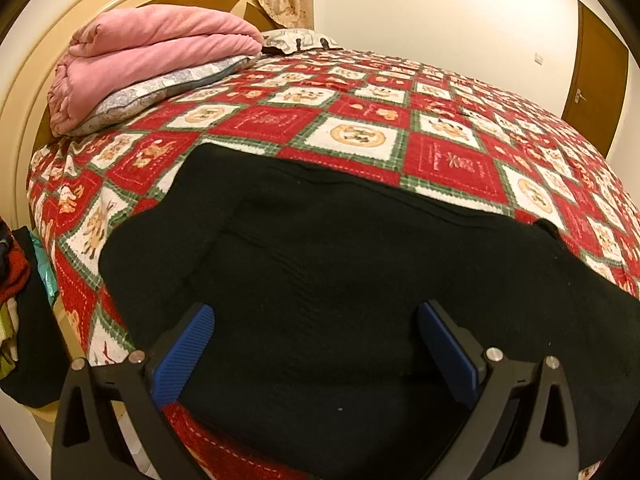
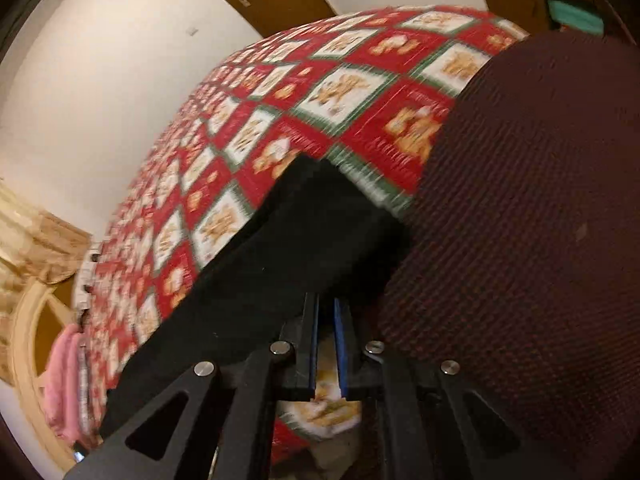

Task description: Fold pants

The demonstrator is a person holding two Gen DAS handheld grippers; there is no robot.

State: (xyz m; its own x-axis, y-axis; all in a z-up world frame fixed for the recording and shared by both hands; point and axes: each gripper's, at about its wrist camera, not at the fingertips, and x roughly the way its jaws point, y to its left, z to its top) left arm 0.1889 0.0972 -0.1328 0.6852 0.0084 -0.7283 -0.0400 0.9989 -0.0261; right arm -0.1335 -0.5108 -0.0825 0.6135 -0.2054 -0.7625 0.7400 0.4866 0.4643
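Black pants (image 1: 320, 260) lie spread flat on the red, white and green patchwork quilt (image 1: 360, 136). My left gripper (image 1: 316, 312) hovers just above them, open, blue pads wide apart with only flat cloth under the gap. In the blurred right wrist view my right gripper (image 2: 326, 308) is shut, its blue pads almost together, with the tips buried in the black pants (image 2: 280, 248). A sheet of the same dark fabric (image 2: 520, 220) hangs close to the lens on the right and hides that side of the bed.
A folded pink blanket (image 1: 152, 52) sits on a grey pillow by the cream headboard (image 1: 24, 100) at the far left. A brown door (image 1: 596, 80) is in the right wall. A pile of clothes (image 1: 12, 280) lies beside the bed's left edge.
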